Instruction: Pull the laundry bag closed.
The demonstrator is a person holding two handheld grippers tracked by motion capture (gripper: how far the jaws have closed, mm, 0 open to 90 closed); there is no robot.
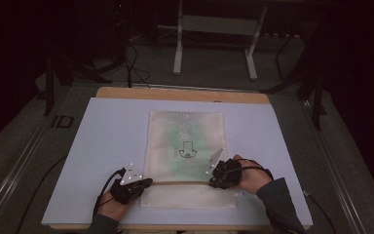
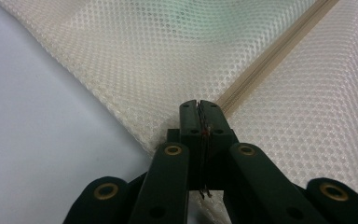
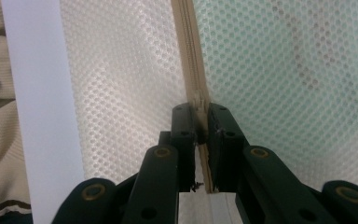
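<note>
High view, both tongs (image 1: 146, 183) (image 1: 213, 182) clamping mesh bag (image 1: 185, 141) zipper (image 1: 180, 183).

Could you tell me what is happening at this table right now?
A person is working on a cream mesh zip bag lying flat on a white sheet on the table. The left gripper is shut on the bag's edge at the left end of the zipper. The right gripper is clamped on what looks like the zipper's pull at the right end. Something green with a black drawing shows through the mesh.
</note>
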